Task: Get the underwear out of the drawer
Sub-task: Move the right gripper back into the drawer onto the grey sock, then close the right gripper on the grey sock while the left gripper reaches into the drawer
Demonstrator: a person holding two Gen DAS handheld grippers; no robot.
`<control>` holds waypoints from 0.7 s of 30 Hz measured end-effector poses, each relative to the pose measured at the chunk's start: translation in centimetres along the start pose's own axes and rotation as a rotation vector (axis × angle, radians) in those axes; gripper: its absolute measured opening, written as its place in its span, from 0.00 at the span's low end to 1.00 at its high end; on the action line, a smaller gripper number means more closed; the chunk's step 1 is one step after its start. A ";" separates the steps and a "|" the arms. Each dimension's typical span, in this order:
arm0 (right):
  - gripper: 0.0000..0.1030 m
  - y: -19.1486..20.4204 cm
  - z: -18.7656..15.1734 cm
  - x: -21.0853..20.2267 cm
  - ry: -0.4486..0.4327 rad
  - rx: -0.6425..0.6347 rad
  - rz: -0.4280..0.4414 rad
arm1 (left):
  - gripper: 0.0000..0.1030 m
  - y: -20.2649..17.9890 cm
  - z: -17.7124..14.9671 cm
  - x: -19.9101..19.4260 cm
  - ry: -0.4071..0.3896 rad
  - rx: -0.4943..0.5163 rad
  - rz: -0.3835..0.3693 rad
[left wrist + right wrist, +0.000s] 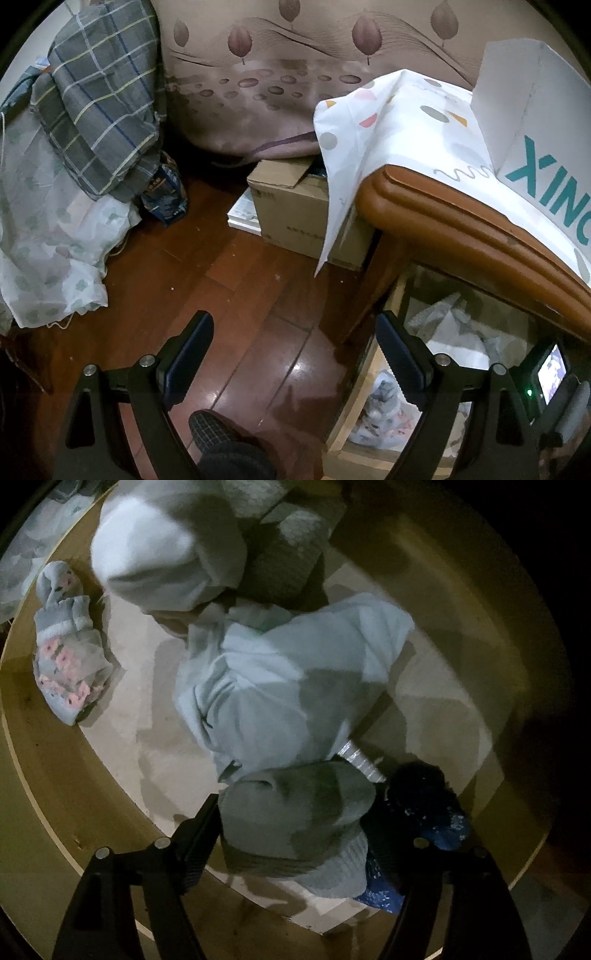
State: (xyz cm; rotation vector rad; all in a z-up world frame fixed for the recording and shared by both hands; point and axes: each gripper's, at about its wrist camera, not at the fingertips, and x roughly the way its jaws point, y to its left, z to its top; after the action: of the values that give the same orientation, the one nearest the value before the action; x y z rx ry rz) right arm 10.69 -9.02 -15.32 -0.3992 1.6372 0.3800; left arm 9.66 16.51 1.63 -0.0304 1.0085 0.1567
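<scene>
1. Two hand-held grippers in view. Left hand-held gripper (295, 365): jaws spread wide, nothing between them, hovering over the dark red wooden floor (236, 266) beside the open drawer.
2. Right hand-held gripper (295, 838): pointing down into the pale wooden drawer (48, 775), jaws wide apart; a grey-green bundled garment (295, 823) lies between the fingers. Cannot tell whether the pads press on it.
3. Dark blue patterned cloth (443, 823) lies against the right finger.
4. Beyond it, a pale blue folded piece of underwear (280, 686) lies mid-drawer, with a white rolled garment (162, 550) further back.
5. Small floral grey-and-pink sock (66, 661) lies apart, at the drawer's left wall.
6. Left view, far: brown cardboard box (295, 210) on the floor.
</scene>
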 end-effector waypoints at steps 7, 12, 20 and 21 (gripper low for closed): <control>0.65 -0.3 -0.2 -0.5 0.003 -0.002 0.012 | 0.85 -0.5 -0.3 0.2 0.007 0.016 -0.007; 0.53 -0.2 -0.9 -1.7 -0.006 -0.009 0.018 | 0.85 -0.8 -0.4 0.3 0.010 0.036 -0.005; 0.48 0.2 -3.9 -5.3 -0.083 0.030 0.021 | 0.85 -1.6 -0.7 0.6 0.032 0.063 -0.023; 0.48 0.2 -4.5 -6.1 -0.106 0.042 0.030 | 0.85 -1.6 -0.8 0.7 0.034 0.063 -0.028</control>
State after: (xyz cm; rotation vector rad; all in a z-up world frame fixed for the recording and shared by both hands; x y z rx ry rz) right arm 7.24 -10.68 -8.83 -0.3181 1.5463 0.3826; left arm 9.60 14.89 0.60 0.0100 1.0455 0.0994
